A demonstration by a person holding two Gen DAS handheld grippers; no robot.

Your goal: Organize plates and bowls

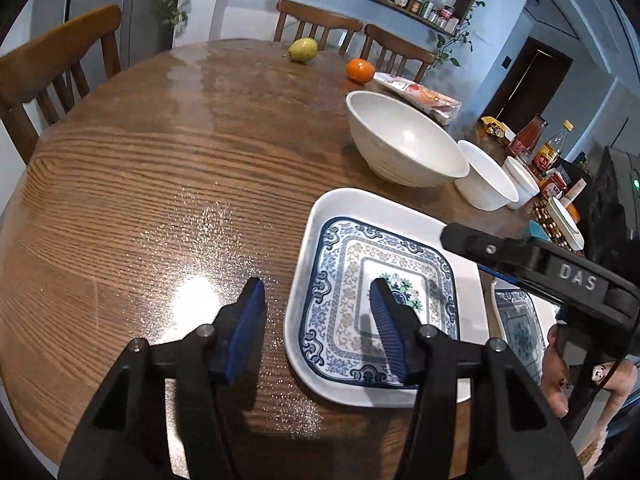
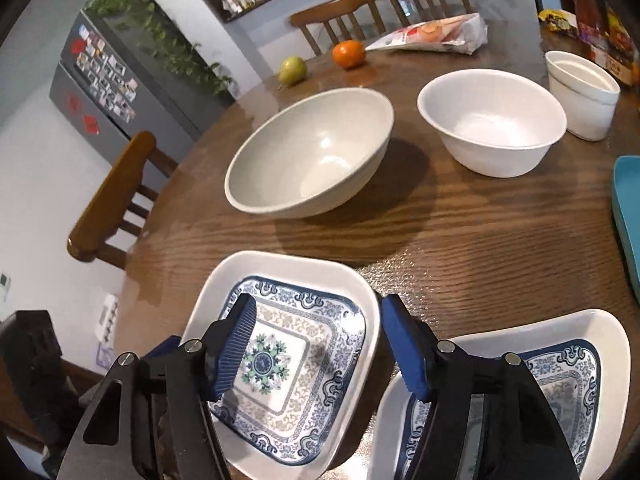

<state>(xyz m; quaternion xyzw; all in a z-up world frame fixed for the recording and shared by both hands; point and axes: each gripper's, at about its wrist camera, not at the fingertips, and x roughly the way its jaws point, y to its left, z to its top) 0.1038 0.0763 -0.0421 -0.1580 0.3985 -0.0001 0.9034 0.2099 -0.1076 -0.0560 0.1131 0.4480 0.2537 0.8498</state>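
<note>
Two hand-held grippers straddle opposite rims of one patterned plate

The left hand-held gripper point(image 1: 318, 294) and right hand-held gripper point(image 2: 318, 314) each have one blue pad over the blue-patterned square plate point(image 2: 304, 344) and one outside its rim — jaws part-open, pads not pressing. A second patterned plate point(image 2: 568, 364) lies beside it; three white bowls point(image 2: 316, 152) stand behind on the wooden counter point(image 1: 132, 184).

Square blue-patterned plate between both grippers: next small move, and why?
Probably close both grippers onto the rims of the square white plate with the blue floral pattern. The left gripper straddles its left rim and the right gripper straddles its right rim, pads not yet pressing. A second matching plate lies just beside it, the likely stacking target.
</note>
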